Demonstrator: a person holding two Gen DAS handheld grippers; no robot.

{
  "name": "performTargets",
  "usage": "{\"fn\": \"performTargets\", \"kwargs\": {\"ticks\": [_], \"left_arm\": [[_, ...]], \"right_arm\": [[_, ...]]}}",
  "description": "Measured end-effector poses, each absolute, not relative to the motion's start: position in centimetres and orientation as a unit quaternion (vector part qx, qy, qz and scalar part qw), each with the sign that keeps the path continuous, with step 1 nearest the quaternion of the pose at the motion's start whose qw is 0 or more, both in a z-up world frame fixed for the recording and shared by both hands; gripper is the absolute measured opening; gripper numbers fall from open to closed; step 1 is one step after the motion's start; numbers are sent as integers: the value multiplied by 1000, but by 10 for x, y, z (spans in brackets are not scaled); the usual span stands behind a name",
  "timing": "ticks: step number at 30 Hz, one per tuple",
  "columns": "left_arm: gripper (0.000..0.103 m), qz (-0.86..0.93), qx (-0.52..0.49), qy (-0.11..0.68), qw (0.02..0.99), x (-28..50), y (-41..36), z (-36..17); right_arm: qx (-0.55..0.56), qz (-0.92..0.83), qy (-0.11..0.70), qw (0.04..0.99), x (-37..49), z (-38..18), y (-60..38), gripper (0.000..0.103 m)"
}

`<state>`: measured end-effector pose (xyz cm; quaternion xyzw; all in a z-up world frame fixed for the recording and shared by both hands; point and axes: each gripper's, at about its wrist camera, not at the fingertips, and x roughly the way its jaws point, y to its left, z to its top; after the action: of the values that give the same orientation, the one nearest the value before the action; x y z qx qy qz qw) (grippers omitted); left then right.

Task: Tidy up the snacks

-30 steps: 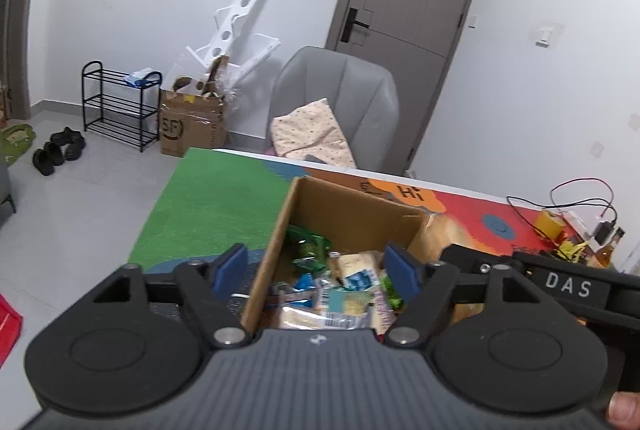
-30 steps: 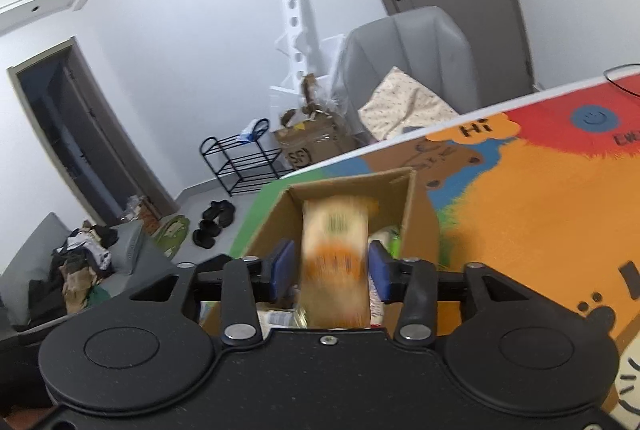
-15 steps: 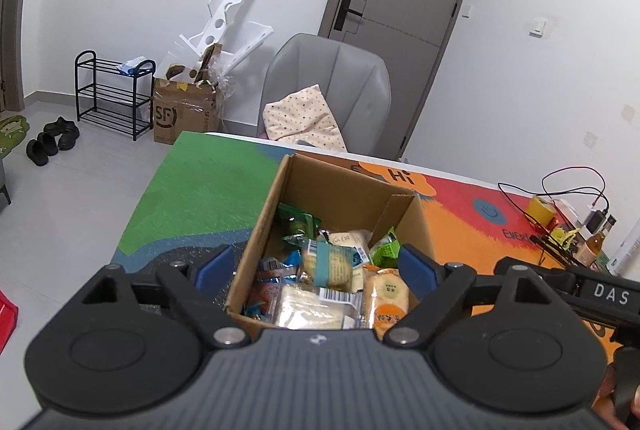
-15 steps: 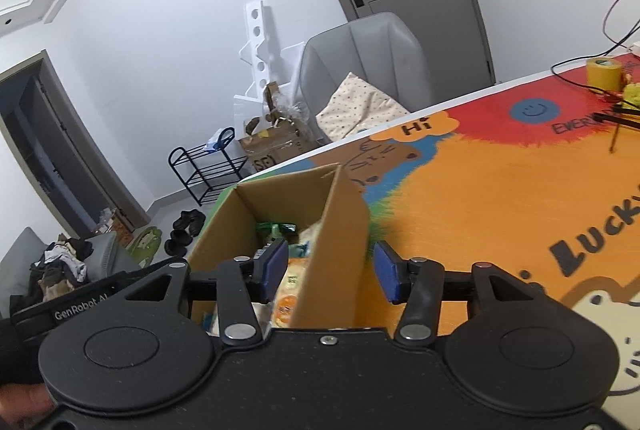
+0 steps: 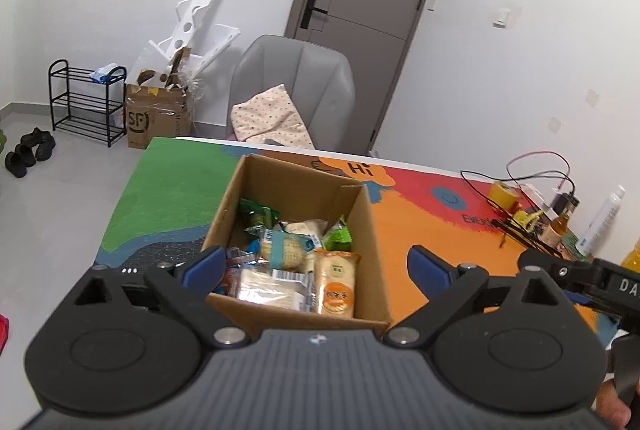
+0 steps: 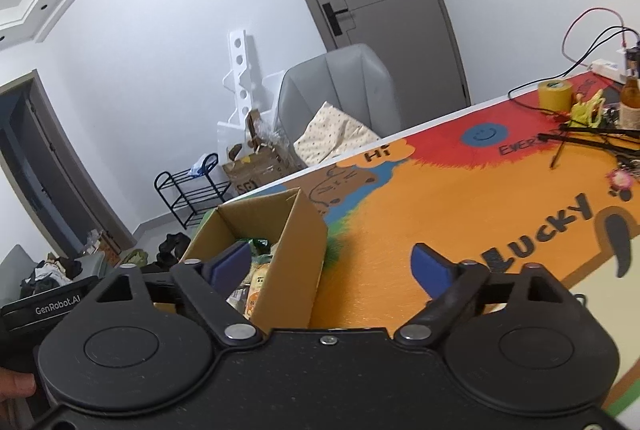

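An open cardboard box [image 5: 372,238] stands on the colourful table mat, filled with several snack packets, among them an orange-labelled packet [image 5: 335,288] at the front right and a clear-wrapped pastry [image 5: 272,284]. My left gripper [image 5: 316,266] is open and empty, above the box's near edge. My right gripper [image 6: 328,264] is open and empty, above the mat beside the box [image 6: 296,254], whose right wall lies between its fingers. The right gripper's body shows at the right edge of the left wrist view [image 5: 580,274].
A yellow tape roll [image 6: 554,94], cables, a small bottle [image 6: 630,102] and clutter sit at the table's far right. A grey chair [image 5: 296,86] with a dotted cushion stands behind the table. A shoe rack [image 5: 86,102] and an SF carton [image 5: 156,118] are on the floor.
My right gripper let go of the orange packet into the box, opened wide and moved right. My left gripper opened wider and pulled back from the box.
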<state>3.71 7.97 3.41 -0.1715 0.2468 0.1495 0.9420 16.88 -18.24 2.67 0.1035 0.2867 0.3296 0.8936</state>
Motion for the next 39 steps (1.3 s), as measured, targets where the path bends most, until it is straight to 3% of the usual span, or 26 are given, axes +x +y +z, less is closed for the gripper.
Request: {"fn": "performTargets", "kwargs": {"ticks": [6, 17, 39], "left_arm": [[98, 115, -150, 259, 947, 31, 65, 39], [99, 86, -127, 256, 954, 25, 32, 57], [103, 54, -83, 254, 962, -24, -1, 60]], "right_arm": [[102, 315, 272, 903, 150, 37, -211, 103], [102, 295, 253, 916, 119, 58, -265, 103], [62, 305, 271, 911, 77, 59, -261, 103]]}}
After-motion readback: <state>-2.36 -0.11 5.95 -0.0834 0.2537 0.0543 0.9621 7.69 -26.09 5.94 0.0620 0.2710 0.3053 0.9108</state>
